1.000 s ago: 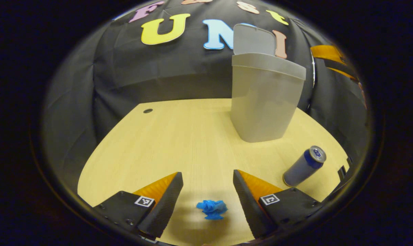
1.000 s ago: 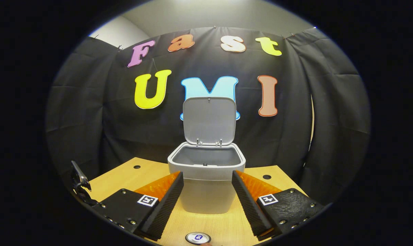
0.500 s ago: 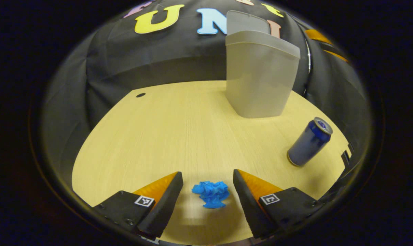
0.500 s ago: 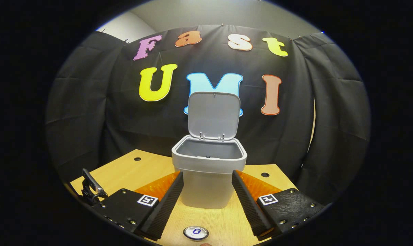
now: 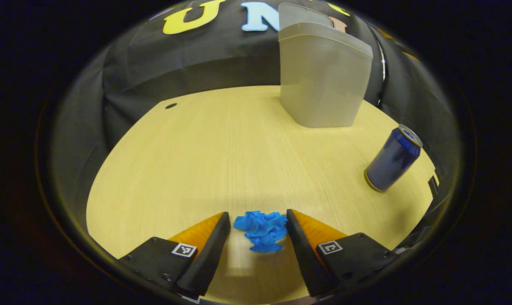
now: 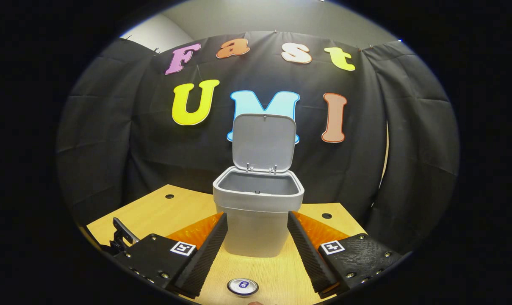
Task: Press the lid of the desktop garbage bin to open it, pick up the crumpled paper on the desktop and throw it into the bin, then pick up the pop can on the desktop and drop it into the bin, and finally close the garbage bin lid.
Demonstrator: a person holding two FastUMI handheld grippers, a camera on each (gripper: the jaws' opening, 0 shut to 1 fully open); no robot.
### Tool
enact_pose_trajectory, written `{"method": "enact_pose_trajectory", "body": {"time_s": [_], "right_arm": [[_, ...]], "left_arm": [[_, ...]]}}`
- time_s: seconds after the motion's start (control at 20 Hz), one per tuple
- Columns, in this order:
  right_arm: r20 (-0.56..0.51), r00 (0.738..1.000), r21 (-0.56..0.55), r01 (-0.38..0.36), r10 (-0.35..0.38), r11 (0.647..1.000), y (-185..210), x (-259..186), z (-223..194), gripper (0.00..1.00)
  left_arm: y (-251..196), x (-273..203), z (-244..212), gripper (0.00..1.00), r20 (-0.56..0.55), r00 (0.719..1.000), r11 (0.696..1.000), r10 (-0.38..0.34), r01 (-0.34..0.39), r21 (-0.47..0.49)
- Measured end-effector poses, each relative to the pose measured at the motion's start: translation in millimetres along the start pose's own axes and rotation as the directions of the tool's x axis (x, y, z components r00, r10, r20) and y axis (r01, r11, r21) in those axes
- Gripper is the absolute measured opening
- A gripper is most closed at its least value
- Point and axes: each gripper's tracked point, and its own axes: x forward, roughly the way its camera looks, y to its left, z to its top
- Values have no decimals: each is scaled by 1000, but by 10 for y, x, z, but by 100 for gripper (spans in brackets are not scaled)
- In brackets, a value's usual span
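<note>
- Bin (image 6: 258, 212) lid (image 6: 264, 142) already stands open
- My left gripper (image 5: 256, 226) is spread around the crumpled paper (image 5: 262, 228) on the desk (image 5: 188, 161), not yet pinching
- My right gripper (image 6: 256, 241) spread, idle; can (image 5: 392, 159) upright, untouched; closing left

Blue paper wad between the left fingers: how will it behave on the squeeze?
The crumpled paper looks loosely folded, so it will probably compress rather than resist. Likely very light. It lies between the left gripper fingers, still open, so it may skid on the smooth desktop.
</note>
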Motion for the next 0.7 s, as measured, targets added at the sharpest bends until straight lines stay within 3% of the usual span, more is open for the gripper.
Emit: {"method": "enact_pose_trajectory", "body": {"time_s": [0.25,0.3,0.45,0.5,0.6,0.7], "right_arm": [[-12,1000,5,8,-8,1000,-17,-4,-59,92],[-10,1000,7,9,-9,1000,-28,-1,-45,92],[-6,1000,12,10,-10,1000,-39,16,-40,92],[-6,1000,13,10,-10,1000,-43,22,-35,92],[-7,1000,17,10,-10,1000,-47,13,-45,92],[-7,1000,19,10,-10,1000,-50,21,-50,92]], "left_arm": [[9,7,6,83,10,1000,1000,2,-2,5],[6,13,11,75,11,1000,1000,2,-2,2],[31,21,14,76,17,1000,1000,10,-10,-5],[39,20,28,55,19,1000,1000,9,-9,-4],[50,11,14,54,15,1000,1000,16,-16,1],[51,22,32,39,16,1000,1000,20,-20,11]]}}
